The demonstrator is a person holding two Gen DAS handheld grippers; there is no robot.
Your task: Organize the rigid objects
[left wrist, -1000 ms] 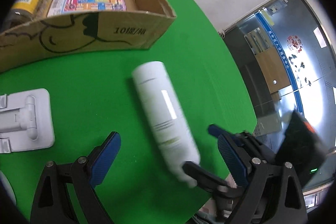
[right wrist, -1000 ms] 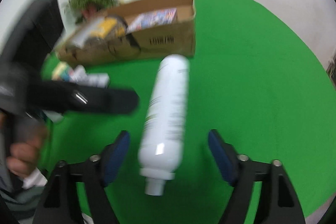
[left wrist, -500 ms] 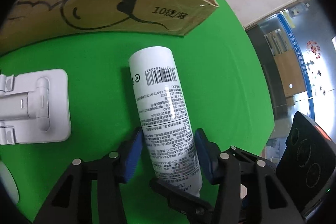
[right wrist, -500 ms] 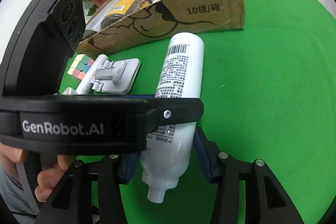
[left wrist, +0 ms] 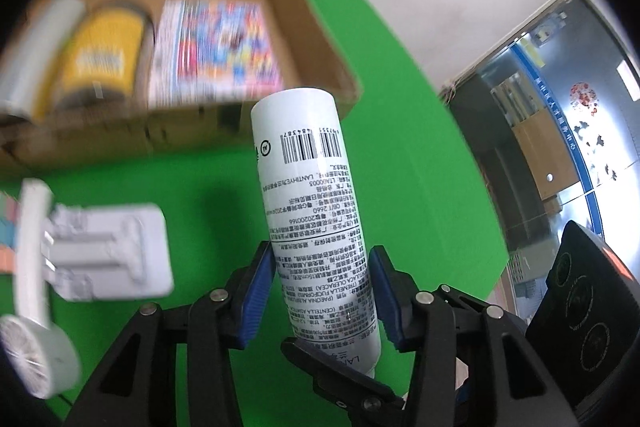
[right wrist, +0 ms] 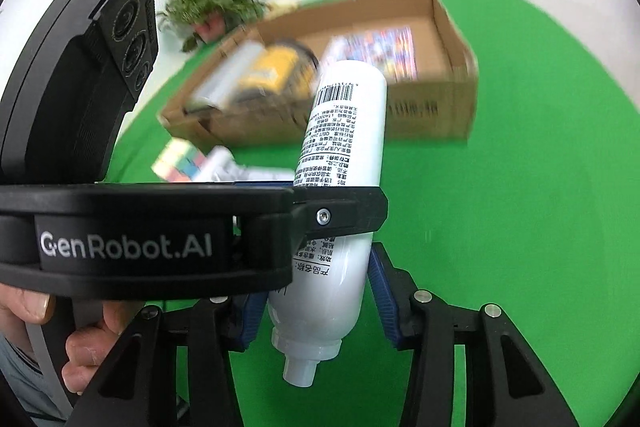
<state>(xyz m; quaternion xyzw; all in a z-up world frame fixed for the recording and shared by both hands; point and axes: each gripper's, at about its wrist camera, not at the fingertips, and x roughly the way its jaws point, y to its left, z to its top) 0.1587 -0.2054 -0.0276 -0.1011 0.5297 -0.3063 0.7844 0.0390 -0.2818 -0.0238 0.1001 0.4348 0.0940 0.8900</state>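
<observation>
Both the left gripper and right gripper clamp the bottle, carrying it; next, lowering it into the box.

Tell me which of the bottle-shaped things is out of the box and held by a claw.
The white bottle with the barcode, clamped between both claws. The yellow-labelled jar and the pale cylinder beside it lie inside the cardboard box.

White bottle now off the tablecloth.
</observation>
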